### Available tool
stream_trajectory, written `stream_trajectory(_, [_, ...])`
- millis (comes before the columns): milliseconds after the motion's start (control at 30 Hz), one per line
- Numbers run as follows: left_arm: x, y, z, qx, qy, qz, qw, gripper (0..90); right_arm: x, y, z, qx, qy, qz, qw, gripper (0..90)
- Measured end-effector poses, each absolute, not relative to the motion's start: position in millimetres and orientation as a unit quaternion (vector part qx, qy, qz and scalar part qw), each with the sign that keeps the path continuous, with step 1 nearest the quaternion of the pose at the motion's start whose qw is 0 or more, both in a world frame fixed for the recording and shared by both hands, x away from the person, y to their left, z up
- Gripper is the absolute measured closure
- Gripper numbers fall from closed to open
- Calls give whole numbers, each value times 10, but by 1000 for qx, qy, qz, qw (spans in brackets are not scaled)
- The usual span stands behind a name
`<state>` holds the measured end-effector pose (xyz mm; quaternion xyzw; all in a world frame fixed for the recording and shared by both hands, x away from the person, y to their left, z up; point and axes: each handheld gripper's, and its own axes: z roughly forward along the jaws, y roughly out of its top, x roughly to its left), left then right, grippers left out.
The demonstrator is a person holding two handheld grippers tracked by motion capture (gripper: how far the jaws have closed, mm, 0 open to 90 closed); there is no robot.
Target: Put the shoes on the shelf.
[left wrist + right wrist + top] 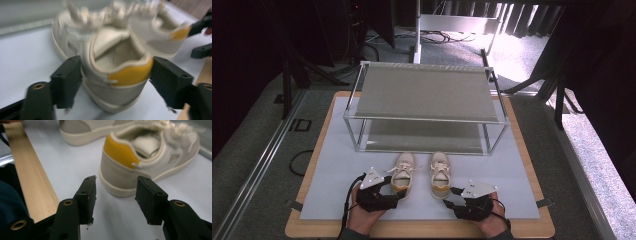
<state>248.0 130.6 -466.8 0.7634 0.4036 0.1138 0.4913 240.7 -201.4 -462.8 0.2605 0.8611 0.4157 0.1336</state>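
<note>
- While both shoes sit side by side on the white mat (337, 175), each one lies just in front of one of my tools, with its heel toward me and its toe toward the shelf rack (426, 107).
- Each shoe's long way runs from me toward the rack, so I come at each one from the heel end.
- My left gripper (396, 199) is nearer the left shoe (403, 172). My right gripper (449, 196) is nearer the right shoe (440, 173).
- Seen from the left gripper view, the heel of the left shoe (117, 75) is right between my two black jaws, with its yellow heel patch (131, 75) in the middle.
- My left jaws stand wide apart. The right-hand one seems to touch the edge of the heel, but the picture is blurry, so I cannot be sure. The shoe does not look squeezed yet.
- Seen from the right gripper view, the right shoe (150, 157) is a little ahead of my jaws, turned a bit to one side. Its heel is near the tips but not between them.
- My right jaws are apart too, about half way, and hold nothing. White mat shows in the gap.
- I think the right tool must slide forward a bit more, so the heel goes in the gap.
- The wooden table edge (27, 175) runs beside my right tool.
</note>
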Motion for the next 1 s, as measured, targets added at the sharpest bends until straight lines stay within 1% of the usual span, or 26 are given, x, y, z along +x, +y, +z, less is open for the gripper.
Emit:
stream_trajectory(33, [2474, 1322, -4636, 760, 405, 119, 495, 280, 2402, -2031, -4599, 261, 858, 422, 135, 498])
stream_trajectory(133, [2491, 1348, -4558, 760, 403, 125, 493, 280, 2417, -2094, -4503, 277, 840, 443, 146, 491])
stream_trajectory(233, [2519, 1356, -4509, 758, 404, 128, 496, 283, 2496, -2130, -4425, 300, 824, 457, 151, 512])
stream_trajectory(300, [2517, 1375, -4467, 749, 406, 138, 505, 315, 2556, -2120, -4383, 314, 817, 458, 157, 524])
stream_trajectory(333, [2525, 1388, -4446, 747, 408, 140, 506, 318, 2584, -2110, -4363, 318, 813, 461, 158, 530])
stream_trajectory(433, [2602, 1401, -4432, 753, 422, 148, 483, 333, 2674, -2052, -4323, 331, 807, 463, 157, 548])
stream_trajectory(533, [2701, 1421, -4482, 749, 435, 128, 483, 354, 2776, -1958, -4336, 347, 811, 444, 158, 557])
stream_trajectory(633, [2761, 1409, -4539, 754, 439, 120, 474, 393, 2839, -1897, -4389, 364, 815, 425, 154, 559])
stream_trajectory(700, [2794, 1405, -4579, 754, 442, 108, 474, 408, 2863, -1886, -4431, 380, 817, 410, 145, 584])
stream_trajectory(767, [2824, 1393, -4618, 758, 443, 101, 468, 413, 2874, -1891, -4459, 388, 815, 410, 133, 587])
stream_trajectory(867, [2859, 1402, -4668, 753, 446, 75, 478, 425, 2898, -1897, -4465, 399, 812, 410, 117, 580])
stream_trajectory(933, [2870, 1391, -4693, 749, 447, 61, 486, 466, 2912, -1893, -4464, 404, 812, 408, 109, 586])
stream_trajectory(1000, [2869, 1365, -4701, 745, 453, 64, 485, 471, 2916, -1890, -4456, 401, 814, 406, 105, 598])
